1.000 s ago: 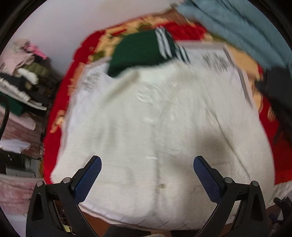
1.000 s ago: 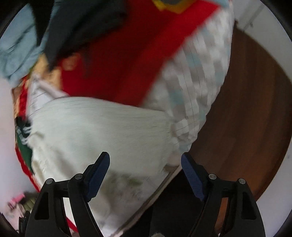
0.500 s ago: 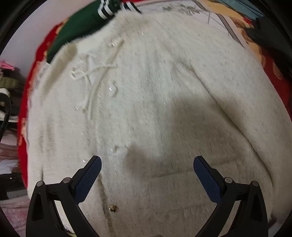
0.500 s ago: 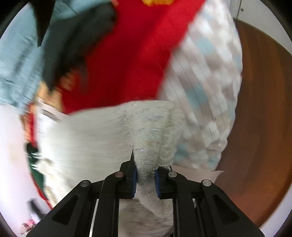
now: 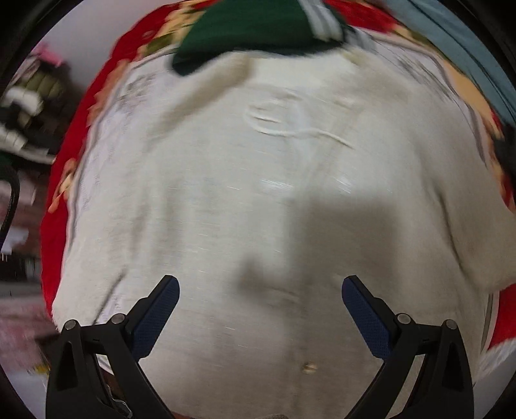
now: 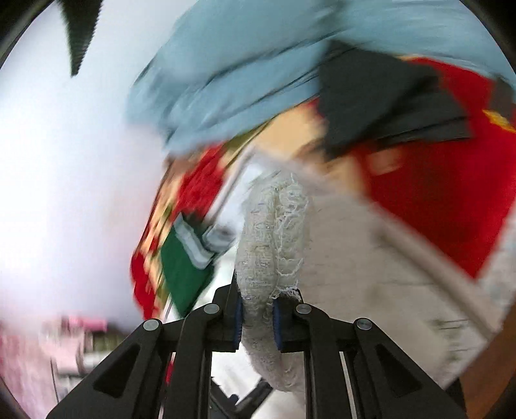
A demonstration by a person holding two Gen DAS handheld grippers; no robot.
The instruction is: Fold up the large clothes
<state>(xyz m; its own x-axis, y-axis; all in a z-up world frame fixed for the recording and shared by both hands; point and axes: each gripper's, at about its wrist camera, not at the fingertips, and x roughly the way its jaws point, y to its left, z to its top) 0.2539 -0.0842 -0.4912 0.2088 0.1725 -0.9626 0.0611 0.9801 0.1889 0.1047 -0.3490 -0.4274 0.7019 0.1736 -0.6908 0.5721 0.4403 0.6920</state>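
on the red patterned bedspread [image 5: 61, 225] our white knit cardigan [image 5: 258, 199] lies spread flat, filling most of the left wrist view. our left gripper [image 5: 259, 290] hovers over its lower part w/ fingers wide apart, holding nothing. our right gripper [image 6: 257, 314] has its fingers clamped on a fuzzy fold of the cardigan, lifted upright. a green striped garment [image 5: 251, 29] sits at the cardigan's far edge; light blue cloth [image 6: 245, 74] and prob. a dark garment [image 6: 387, 100] lie beyond, blurred.
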